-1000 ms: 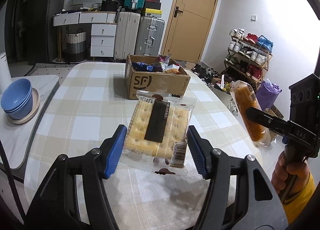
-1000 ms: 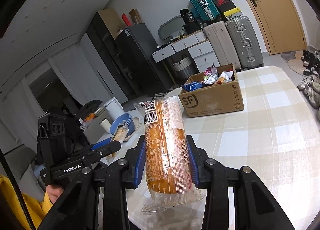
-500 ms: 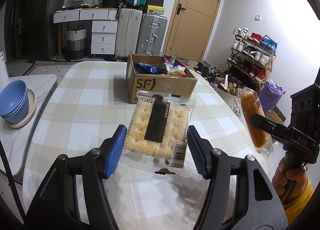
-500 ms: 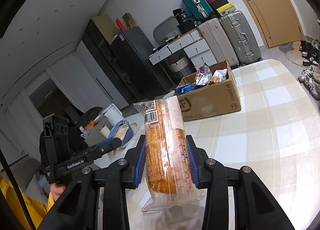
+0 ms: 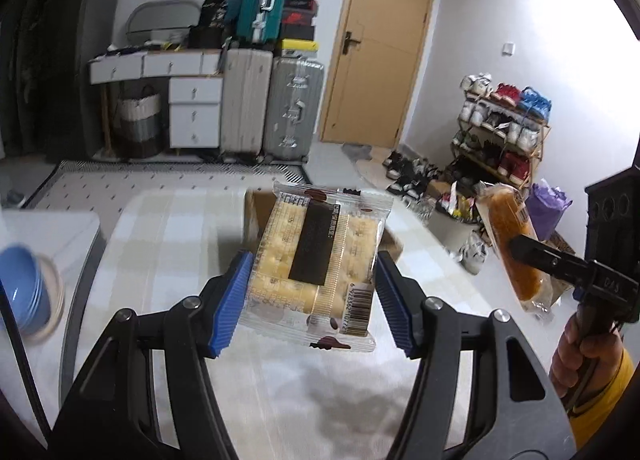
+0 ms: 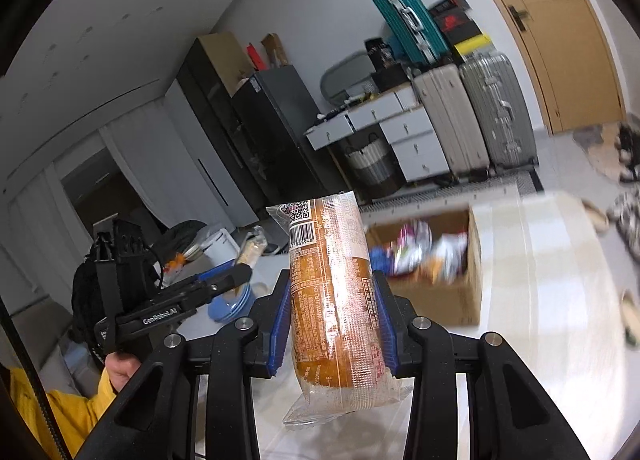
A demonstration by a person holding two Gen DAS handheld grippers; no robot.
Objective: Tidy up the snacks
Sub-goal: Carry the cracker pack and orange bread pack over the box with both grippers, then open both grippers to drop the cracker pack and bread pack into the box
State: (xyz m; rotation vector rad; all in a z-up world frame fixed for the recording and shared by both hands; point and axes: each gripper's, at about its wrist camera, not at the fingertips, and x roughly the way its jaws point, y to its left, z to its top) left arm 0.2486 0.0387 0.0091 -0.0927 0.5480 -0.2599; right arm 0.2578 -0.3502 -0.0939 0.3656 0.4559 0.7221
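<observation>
While the left gripper [image 5: 312, 296] is clamping its blue pads [image 5: 234, 302] on both sides of a flat cracker packet [image 5: 316, 256], that packet is hanging in the air above the checked table [image 5: 168, 244], its clear wrapper showing pale biscuits, a dark label band and a barcode at the lower right corner. Behind the packet's top edge a cardboard box [image 5: 256, 211] is sitting on the table, mostly hidden by the wrapper. At the left edge, blue bowls [image 5: 24, 292] are resting on a cream plate, blurred.

The right gripper [image 6: 332, 320] is squeezing a long wrapped bread roll [image 6: 332, 292] between its blue pads [image 6: 280, 324], holding it upright and off the table, with the QR code and barcode at the top end and the crimped seal hanging below the fingers. Beyond it, the open cardboard box [image 6: 448, 296] is lying on the table, with colourful snack bags [image 6: 424, 248] blurred inside it. In the left wrist view the same roll [image 5: 512, 244] is showing at the right, off the table's edge, gripped by the other tool above a hand [image 5: 576, 352] in a yellow sleeve. Suitcases [image 5: 272, 107] are standing against the far wall beside a white drawer unit [image 5: 194, 111].
</observation>
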